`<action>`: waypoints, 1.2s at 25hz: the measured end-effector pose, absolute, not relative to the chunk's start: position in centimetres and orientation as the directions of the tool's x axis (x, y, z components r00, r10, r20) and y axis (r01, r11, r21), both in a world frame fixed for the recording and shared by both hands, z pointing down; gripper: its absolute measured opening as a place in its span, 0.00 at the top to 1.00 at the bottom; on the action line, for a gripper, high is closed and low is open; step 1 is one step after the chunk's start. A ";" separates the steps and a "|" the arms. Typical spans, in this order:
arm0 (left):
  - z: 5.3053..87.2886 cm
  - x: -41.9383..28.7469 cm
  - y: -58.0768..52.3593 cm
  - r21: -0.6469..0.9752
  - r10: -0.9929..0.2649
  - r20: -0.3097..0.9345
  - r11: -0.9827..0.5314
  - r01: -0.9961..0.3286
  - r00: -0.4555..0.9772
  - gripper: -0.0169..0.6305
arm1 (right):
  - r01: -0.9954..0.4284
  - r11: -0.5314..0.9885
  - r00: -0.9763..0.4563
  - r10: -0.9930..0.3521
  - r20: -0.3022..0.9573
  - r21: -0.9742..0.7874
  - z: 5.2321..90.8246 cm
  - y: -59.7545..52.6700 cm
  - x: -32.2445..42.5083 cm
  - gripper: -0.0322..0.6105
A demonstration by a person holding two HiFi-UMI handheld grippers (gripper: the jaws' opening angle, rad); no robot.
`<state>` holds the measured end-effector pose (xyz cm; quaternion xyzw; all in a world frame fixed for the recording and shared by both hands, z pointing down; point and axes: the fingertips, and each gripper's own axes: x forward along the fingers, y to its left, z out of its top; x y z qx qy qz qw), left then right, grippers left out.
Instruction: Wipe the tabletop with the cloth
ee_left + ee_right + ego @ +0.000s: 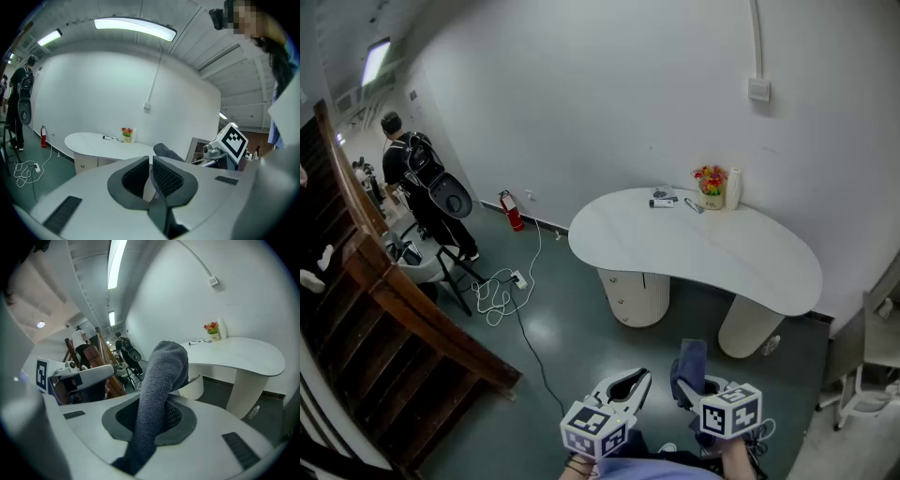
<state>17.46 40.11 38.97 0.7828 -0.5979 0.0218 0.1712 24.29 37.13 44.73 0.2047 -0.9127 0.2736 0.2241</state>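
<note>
Well short of the white tabletop's near edge, dark grey nubbly cloth standing upright, pinched in right gripper, left gripper closed, empty.

The cloth is dark grey-blue. The table is plain white. The left gripper and right gripper are white, with black-and-white squares on their cubes. Flowers at the table's far edge are red and yellow.
</note>
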 end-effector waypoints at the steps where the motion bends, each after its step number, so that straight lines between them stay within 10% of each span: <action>1: 39.0 17.4 40.2 0.243 -0.929 0.242 -0.223 -0.944 0.282 0.94 | -0.493 0.768 -0.816 -0.246 0.522 -0.409 44.8 37.2 24.2 0.85; 30: 41.0 4.7 36.0 0.236 -0.928 0.274 -0.191 -0.953 0.254 0.94 | -0.521 0.711 -0.809 -0.235 0.538 -0.473 47.0 30.6 12.9 0.85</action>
